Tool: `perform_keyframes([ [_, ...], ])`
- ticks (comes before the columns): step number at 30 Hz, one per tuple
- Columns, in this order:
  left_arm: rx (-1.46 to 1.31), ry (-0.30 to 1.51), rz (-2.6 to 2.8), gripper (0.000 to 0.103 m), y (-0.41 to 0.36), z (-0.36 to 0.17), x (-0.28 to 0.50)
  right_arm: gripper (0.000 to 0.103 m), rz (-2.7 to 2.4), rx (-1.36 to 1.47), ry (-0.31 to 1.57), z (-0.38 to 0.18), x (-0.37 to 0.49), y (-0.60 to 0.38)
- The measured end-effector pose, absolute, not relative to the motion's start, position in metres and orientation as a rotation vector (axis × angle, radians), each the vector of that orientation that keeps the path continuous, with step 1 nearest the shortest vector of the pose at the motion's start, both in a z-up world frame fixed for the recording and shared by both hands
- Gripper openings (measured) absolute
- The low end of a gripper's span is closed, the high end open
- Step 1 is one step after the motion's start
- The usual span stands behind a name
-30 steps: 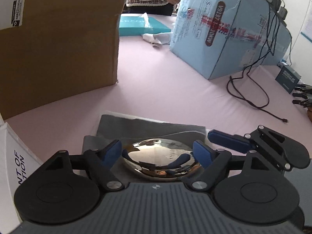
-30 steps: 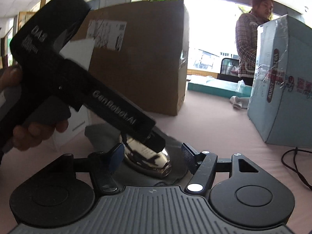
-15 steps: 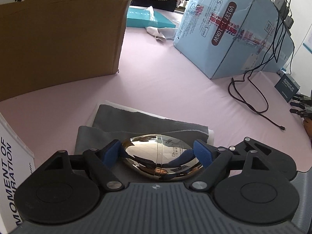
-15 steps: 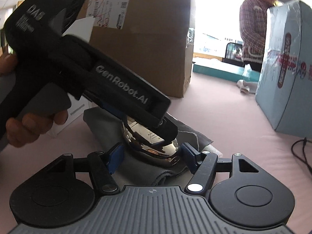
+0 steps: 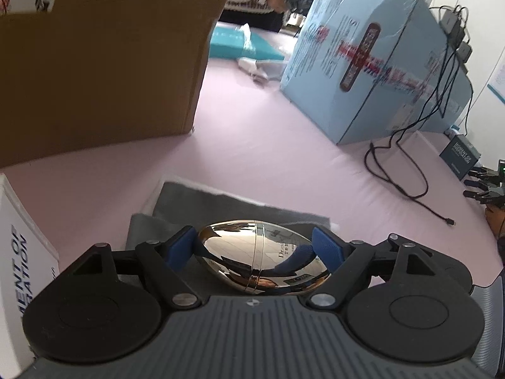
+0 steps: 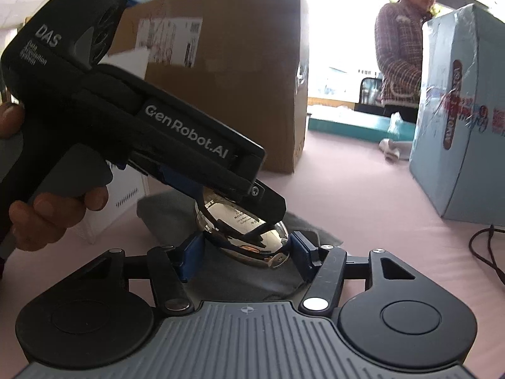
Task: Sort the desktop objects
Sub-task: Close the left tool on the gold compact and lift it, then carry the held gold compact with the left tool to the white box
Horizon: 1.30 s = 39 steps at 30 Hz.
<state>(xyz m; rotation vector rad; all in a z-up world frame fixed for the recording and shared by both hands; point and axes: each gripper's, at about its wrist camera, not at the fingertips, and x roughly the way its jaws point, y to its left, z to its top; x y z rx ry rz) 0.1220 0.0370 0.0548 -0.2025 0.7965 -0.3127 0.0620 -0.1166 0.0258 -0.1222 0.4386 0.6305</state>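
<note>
Both claws bracketed one thing: the left gripper [image 5: 255,246] had its blue pads pressed on the two ends of a mirror-polished oval metal case [image 5: 262,257], grasping it just above a grey cloth pouch [image 5: 221,203] on the pink table [image 5: 284,158], near a brown cardboard box [image 5: 104,63]. Opposite, the right gripper [image 6: 246,252] stood released, pads flanking the case without clearly touching. Smooth, rounded chrome likely handled as rigid, fairly light and very slippery, prone to squirting out; gripping across the seam at mid-body looked safest.
</note>
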Motion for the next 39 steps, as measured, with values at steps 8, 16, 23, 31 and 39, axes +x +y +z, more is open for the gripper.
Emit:
perform_keyframes([
  [8,-0.211,0.72,-0.341,0.078,0.039,0.078,0.108,0.056,0.646,-0.042,0.354,0.046,0.052,-0.13],
  [16,-0.2,0.65,-0.354,0.078,0.039,0.101,0.091,0.056,0.662,-0.014,0.27,0.059,0.047,-0.139],
  [23,-0.198,0.604,-0.372,0.078,0.041,0.115,0.079,0.056,0.667,0.006,0.205,0.07,0.04,-0.144],
  [31,-0.178,0.551,-0.386,0.078,0.04,0.131,0.062,0.056,0.67,0.015,0.147,0.079,0.031,-0.146],
  [39,-0.157,0.504,-0.38,0.078,0.043,0.146,0.046,0.056,0.666,0.037,0.107,0.091,0.021,-0.14],
])
